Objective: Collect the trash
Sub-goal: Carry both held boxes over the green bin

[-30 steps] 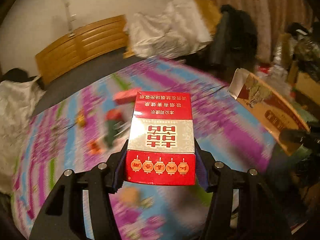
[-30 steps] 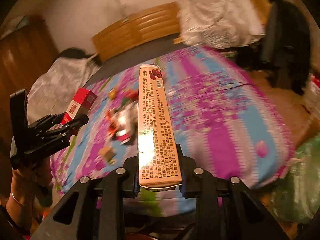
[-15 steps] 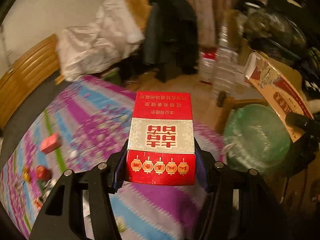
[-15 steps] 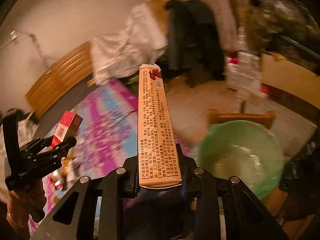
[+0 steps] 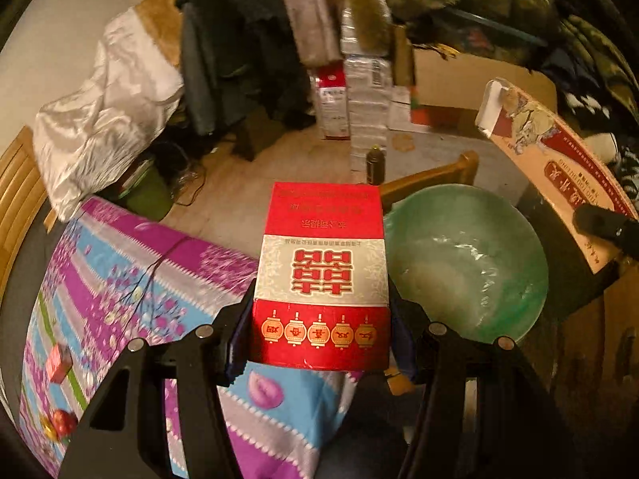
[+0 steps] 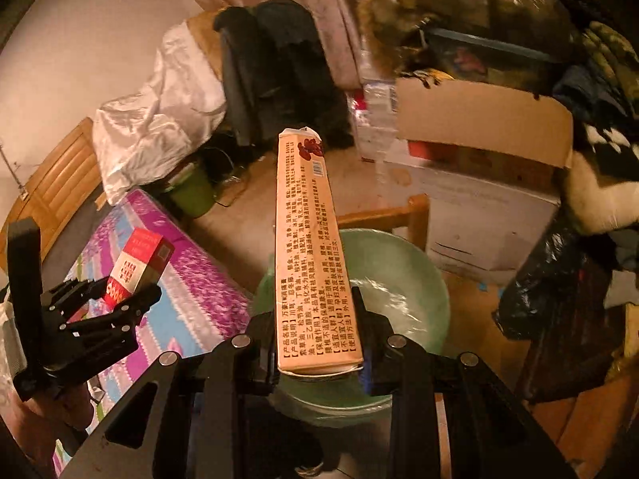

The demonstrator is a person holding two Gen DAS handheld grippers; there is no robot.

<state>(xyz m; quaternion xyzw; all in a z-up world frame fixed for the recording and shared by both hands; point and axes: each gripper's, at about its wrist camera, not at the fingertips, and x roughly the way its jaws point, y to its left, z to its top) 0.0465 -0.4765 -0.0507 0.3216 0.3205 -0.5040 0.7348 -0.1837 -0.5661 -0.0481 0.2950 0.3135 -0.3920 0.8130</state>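
My left gripper [image 5: 319,343] is shut on a red and silver cigarette box [image 5: 321,275], held at the table's edge, just left of a green basin [image 5: 471,271]. My right gripper [image 6: 319,355] is shut on a long orange carton [image 6: 311,247], held over the same green basin [image 6: 403,275]. In the right wrist view the left gripper [image 6: 120,299] and its red box [image 6: 137,265] show at the left. In the left wrist view the orange carton [image 5: 559,167] shows at the right.
The table's purple and blue patterned cloth [image 5: 131,279] carries a small red box [image 5: 58,363] and red wrappers [image 5: 60,423]. A wooden stool [image 5: 431,175] is behind the basin. Cardboard boxes [image 6: 483,127], a black bag [image 6: 555,279] and a draped chair [image 6: 275,68] crowd the floor.
Both grippers swung right from over the table, bringing the basin into view. The red box and the orange carton stay gripped.
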